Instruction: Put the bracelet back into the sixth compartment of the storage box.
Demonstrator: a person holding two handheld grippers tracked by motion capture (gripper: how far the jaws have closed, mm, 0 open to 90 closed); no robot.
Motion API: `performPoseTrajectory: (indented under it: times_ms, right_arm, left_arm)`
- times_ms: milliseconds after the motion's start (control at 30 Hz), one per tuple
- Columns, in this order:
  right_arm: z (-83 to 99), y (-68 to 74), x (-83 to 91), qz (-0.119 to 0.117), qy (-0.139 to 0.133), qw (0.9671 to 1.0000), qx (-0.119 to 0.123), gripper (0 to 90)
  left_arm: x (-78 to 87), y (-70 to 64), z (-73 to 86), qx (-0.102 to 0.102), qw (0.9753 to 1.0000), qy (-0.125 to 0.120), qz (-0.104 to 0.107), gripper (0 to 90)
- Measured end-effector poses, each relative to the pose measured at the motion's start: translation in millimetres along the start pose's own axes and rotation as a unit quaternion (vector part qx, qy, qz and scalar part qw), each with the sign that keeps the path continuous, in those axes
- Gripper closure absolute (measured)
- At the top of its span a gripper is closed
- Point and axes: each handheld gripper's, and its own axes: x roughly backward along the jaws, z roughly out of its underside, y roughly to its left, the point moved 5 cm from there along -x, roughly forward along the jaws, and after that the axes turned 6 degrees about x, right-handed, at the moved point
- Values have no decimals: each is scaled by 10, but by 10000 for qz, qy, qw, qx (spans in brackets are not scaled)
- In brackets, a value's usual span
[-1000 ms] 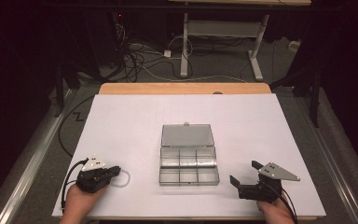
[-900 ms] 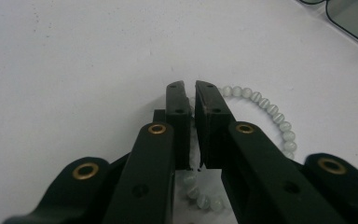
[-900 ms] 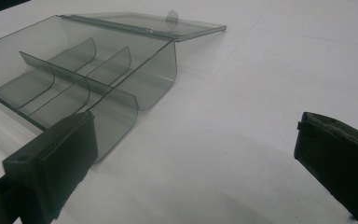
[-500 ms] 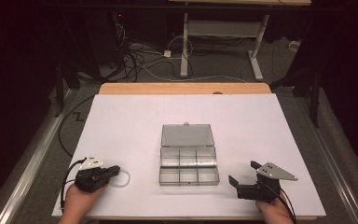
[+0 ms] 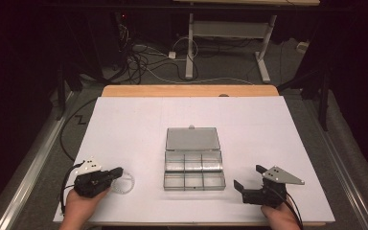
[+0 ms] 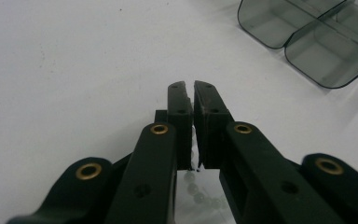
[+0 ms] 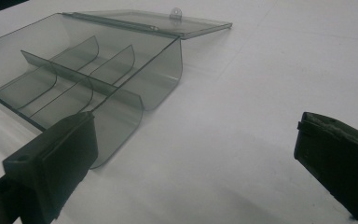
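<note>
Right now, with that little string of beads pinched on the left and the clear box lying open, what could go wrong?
1. The left tool is shut on the bead string at one spot, and the rest lies loose in a ring; if lifted, it may slip out or swing.
2. The compartment box looks light; a trailing string or a nudge from the open right tool beside it could shift it.
3. The compartments are narrow, so beads might drape over a divider.
</note>
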Motion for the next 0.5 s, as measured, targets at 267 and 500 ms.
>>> performPoseTrajectory:
  times_ms: [267, 500]
  right_arm:
    - [-23, 8, 22, 12, -40, 10000, 51, 6]
    - [-20, -12, 25, 62, -46, 10000, 14, 6]
  left_arm:
    - [44, -52, -51, -82, 9999, -108, 40, 842]
    - [67, -106, -88, -86, 9997, -174, 133, 842]
